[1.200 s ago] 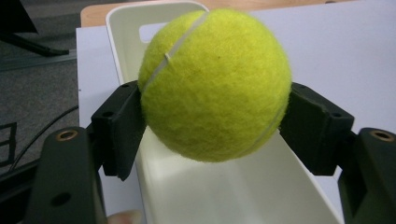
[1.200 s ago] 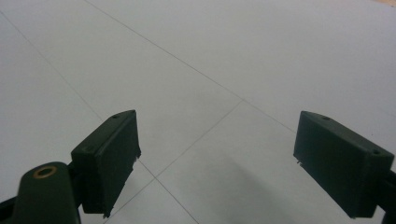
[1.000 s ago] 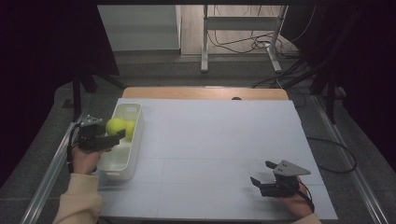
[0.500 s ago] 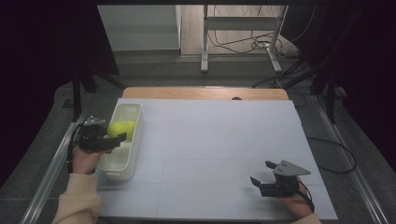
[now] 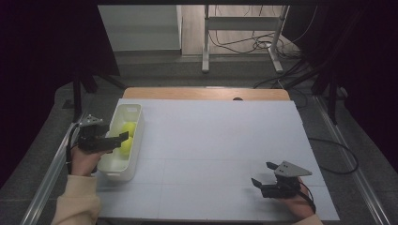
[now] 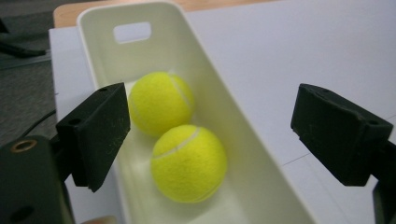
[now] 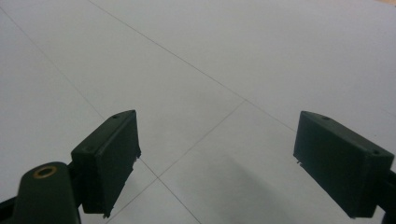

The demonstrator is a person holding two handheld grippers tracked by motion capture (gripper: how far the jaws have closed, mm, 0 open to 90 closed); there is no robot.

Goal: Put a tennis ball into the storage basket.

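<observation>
At far left, the left gripper (image 5: pixel 123 136) hangs wide and empty over the white bin (image 5: pixel 129 110), where the tennis ball (image 6: pixel 188 162) it held now rests beside another ball (image 6: pixel 160 102). That drop-off seems finished; at lower right, the right gripper (image 5: pixel 264 174) waits wide and empty on the white table (image 5: pixel 211 136)

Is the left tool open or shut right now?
Open. In the left gripper view the left tool has its jaws spread wide over the bin, empty, with two tennis balls lying loose below.
</observation>
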